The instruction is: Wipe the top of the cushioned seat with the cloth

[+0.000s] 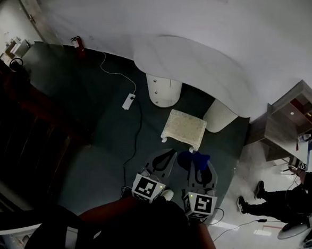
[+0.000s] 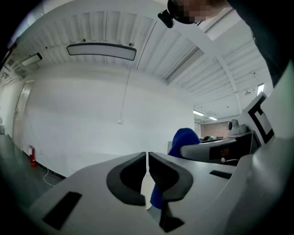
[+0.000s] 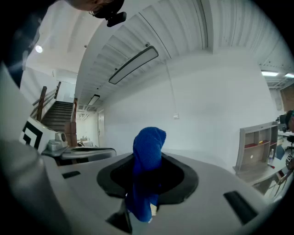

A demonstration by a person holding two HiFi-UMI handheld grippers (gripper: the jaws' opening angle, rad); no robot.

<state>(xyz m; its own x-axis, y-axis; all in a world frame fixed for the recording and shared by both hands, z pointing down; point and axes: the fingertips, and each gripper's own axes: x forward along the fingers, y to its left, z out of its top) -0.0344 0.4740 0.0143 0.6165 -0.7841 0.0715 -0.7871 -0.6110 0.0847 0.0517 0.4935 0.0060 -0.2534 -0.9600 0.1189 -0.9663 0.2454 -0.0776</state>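
The cushioned seat (image 1: pixel 183 129) is a small cream square stool on the dark floor, just ahead of both grippers. My right gripper (image 1: pixel 200 161) is shut on a blue cloth (image 1: pixel 187 158), which bunches out at its tips just short of the seat's near edge. In the right gripper view the blue cloth (image 3: pixel 148 156) stands up between the jaws of the right gripper (image 3: pixel 146 170). My left gripper (image 1: pixel 164 158) is beside it, and in its own view the left gripper (image 2: pixel 147 161) is shut with nothing held. The cloth (image 2: pixel 184 137) shows to its right.
A white curved table (image 1: pixel 203 61) on two round pedestals (image 1: pixel 162 90) stands just behind the seat. A power strip (image 1: pixel 128 101) and cable lie on the floor at left. Wooden shelves (image 1: pixel 295 117) and a person's legs (image 1: pixel 271 197) are at right; stairs (image 1: pixel 28 118) at left.
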